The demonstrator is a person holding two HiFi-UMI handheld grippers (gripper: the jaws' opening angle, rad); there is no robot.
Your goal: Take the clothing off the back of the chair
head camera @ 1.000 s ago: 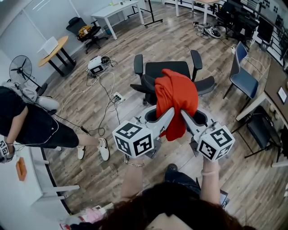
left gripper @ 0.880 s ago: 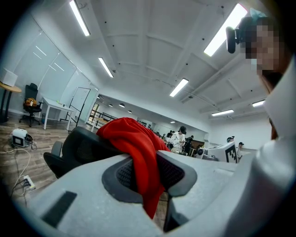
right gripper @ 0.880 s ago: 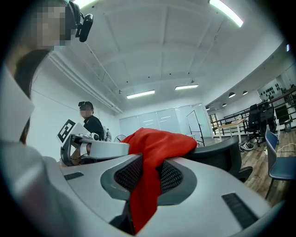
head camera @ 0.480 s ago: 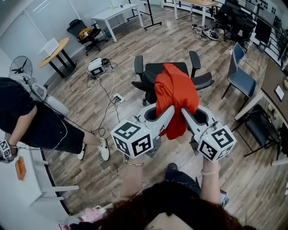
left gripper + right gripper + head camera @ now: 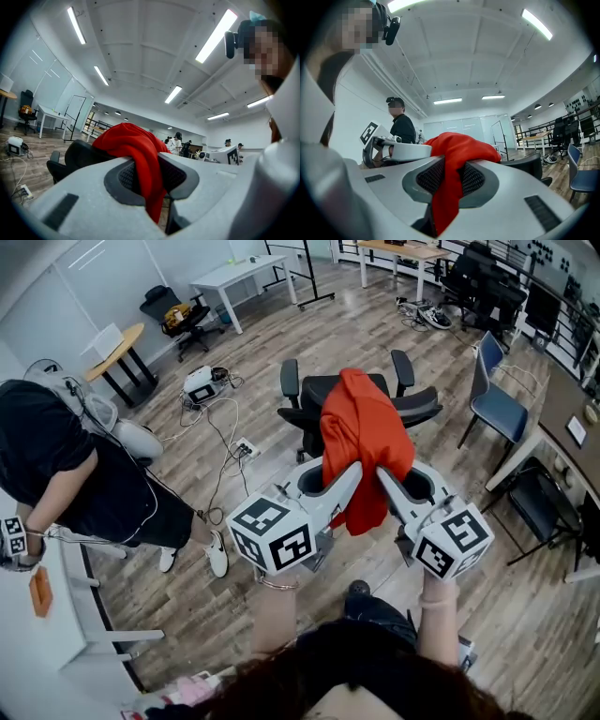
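Clamping red garment (image 5: 364, 432) over chair (image 5: 314, 395), left claw (image 5: 349, 476) and right claw (image 5: 386, 479); open floor (image 5: 356, 324) around.

The clothing (image 5: 366, 432) is bright red. The chair (image 5: 309, 395) is black. The left gripper (image 5: 354, 472) and the right gripper (image 5: 382, 474) are pale grey; their cubes (image 5: 272, 535) carry black and white squares. The floor (image 5: 281, 334) is grey-brown wood.

No word, brand, number or sign can be read in any view. The only printed marks are black-and-white square patterns on the left gripper (image 5: 349, 480) and the right gripper (image 5: 388, 482). They are coded shapes and show no letters or digits.
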